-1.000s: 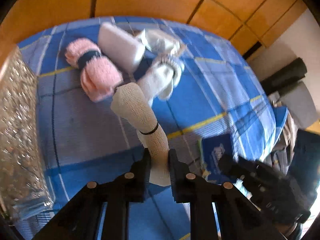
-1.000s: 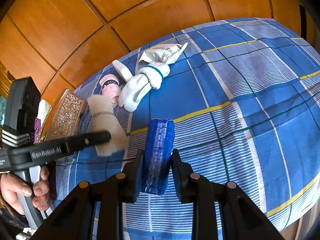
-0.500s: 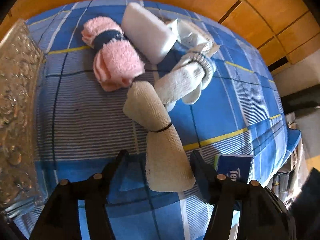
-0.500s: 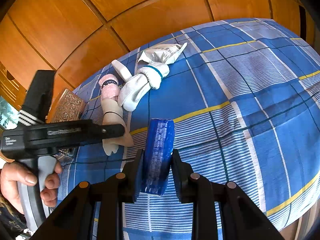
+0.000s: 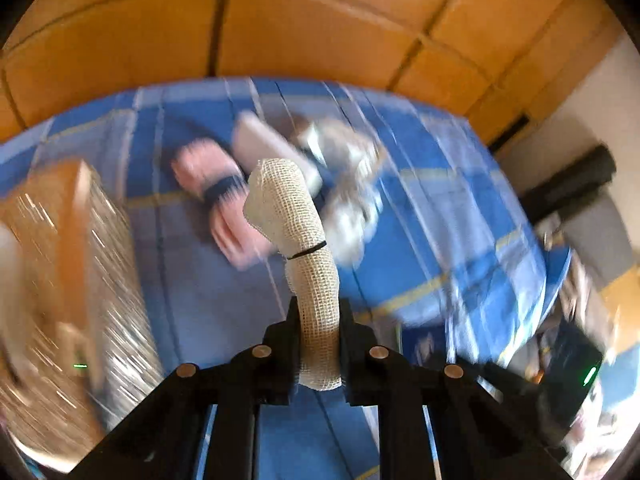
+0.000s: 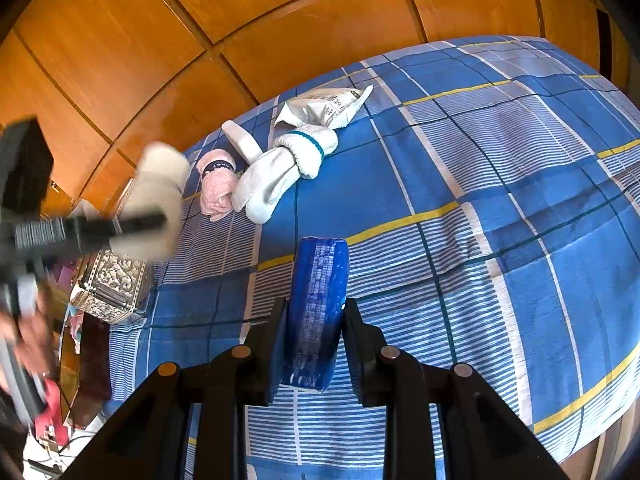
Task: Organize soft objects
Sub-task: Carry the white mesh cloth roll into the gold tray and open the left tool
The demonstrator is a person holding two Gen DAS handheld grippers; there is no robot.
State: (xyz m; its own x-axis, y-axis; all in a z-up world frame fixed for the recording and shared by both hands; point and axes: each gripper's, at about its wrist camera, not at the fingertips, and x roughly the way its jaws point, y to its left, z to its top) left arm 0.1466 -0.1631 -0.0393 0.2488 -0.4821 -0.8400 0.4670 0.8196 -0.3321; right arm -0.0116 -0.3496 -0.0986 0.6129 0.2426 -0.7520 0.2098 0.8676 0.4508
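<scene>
Bed inventory, read from 9 o'clock to 3 o'clock in the right wrist view.

1. Embossed metal box (image 6: 110, 284), one, at 9 o'clock on the blue checked bedspread (image 6: 500, 184); whether it is the intended container, I cannot tell.
2. Left gripper (image 5: 319, 344), one, its jaws just reclosed and clamped on the beige mesh roll (image 5: 304, 240), one, bound by a thin black band and held clear above the bedspread.
3. Pink towel roll (image 6: 217, 184), one, dark-banded, lying at 11 o'clock.
4. White oblong packet (image 6: 242, 142), one, just beside it.
5. White glove bundle (image 6: 286, 172), one, teal-trimmed, touching the packet.
6. Crinkled white pouch (image 6: 326, 106), one, at 12 o'clock behind the gloves.
7. Right gripper (image 6: 314, 336), one, jaws pinched on the blue tissue pack (image 6: 316, 312), one, upright at centre.

Progress, as a judgement: early. Two items are in hand and none visibly stowed; four lie loose in a cluster.
</scene>
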